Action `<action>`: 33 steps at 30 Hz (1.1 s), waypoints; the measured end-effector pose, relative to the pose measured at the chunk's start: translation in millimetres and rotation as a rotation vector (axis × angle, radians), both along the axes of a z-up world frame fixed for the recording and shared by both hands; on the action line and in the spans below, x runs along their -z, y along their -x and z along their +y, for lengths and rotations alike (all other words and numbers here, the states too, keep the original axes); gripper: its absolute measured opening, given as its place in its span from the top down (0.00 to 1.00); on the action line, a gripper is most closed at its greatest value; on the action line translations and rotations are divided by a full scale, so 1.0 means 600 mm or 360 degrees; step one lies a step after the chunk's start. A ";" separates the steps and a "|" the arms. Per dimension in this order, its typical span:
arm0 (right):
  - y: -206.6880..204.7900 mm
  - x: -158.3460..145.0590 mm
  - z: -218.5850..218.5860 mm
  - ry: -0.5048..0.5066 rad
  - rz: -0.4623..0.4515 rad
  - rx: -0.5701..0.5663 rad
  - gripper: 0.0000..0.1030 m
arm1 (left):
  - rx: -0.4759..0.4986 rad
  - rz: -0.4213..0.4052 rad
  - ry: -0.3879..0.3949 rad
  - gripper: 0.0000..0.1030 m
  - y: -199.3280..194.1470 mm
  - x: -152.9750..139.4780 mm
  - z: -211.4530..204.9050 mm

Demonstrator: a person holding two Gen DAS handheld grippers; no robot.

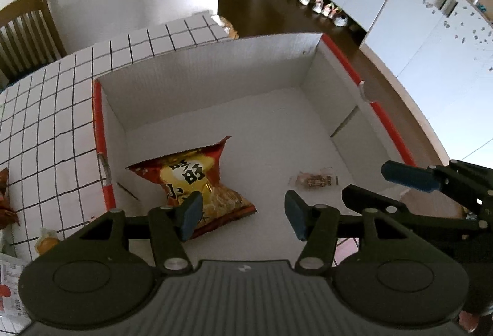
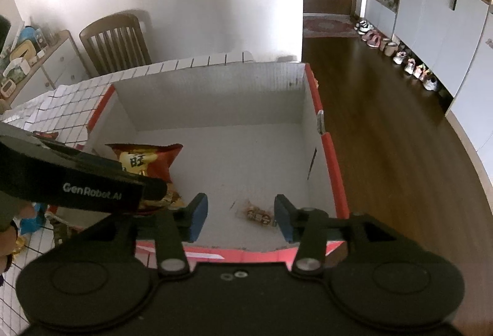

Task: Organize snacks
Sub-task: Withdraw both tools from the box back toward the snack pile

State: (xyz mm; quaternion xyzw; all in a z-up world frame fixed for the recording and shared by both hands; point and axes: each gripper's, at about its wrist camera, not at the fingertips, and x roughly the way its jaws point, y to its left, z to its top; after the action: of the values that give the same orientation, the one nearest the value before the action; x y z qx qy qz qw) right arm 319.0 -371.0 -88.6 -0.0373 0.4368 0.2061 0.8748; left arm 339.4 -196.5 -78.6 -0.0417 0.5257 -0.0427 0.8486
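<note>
A red-and-white cardboard box [image 1: 308,65] stands on the checked table. Inside lie a red-and-yellow snack bag [image 1: 197,179] at the near left and a small clear-wrapped snack [image 1: 314,181] at the near right. My left gripper [image 1: 243,217] is open and empty above the box's near side, just right of the bag. My right gripper [image 2: 240,217] is open and empty over the box's near edge, with the small snack [image 2: 257,214] lying between its fingers below. The bag [image 2: 148,163] is partly hidden by the left gripper's body. The right gripper also shows in the left wrist view [image 1: 409,176].
The table has a white cloth with a black grid [image 1: 46,108]. More snack packets lie on it at the left edge [image 1: 6,200] and near left [image 1: 46,240]. A wooden chair [image 2: 117,40] stands behind the table. The wood floor [image 2: 385,135] drops off right of the box.
</note>
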 end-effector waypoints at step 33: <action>0.200 -0.119 0.097 -0.0128 -0.0254 0.0109 0.10 | 0.0051 -0.0348 0.0051 0.22 0.244 -0.139 0.158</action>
State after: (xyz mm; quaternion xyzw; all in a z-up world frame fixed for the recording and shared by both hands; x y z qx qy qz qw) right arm 199.2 -312.9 -17.0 -0.0035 0.3582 0.1897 0.9141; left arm 192.7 -101.4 4.7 -0.0419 0.4297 -0.0688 0.8994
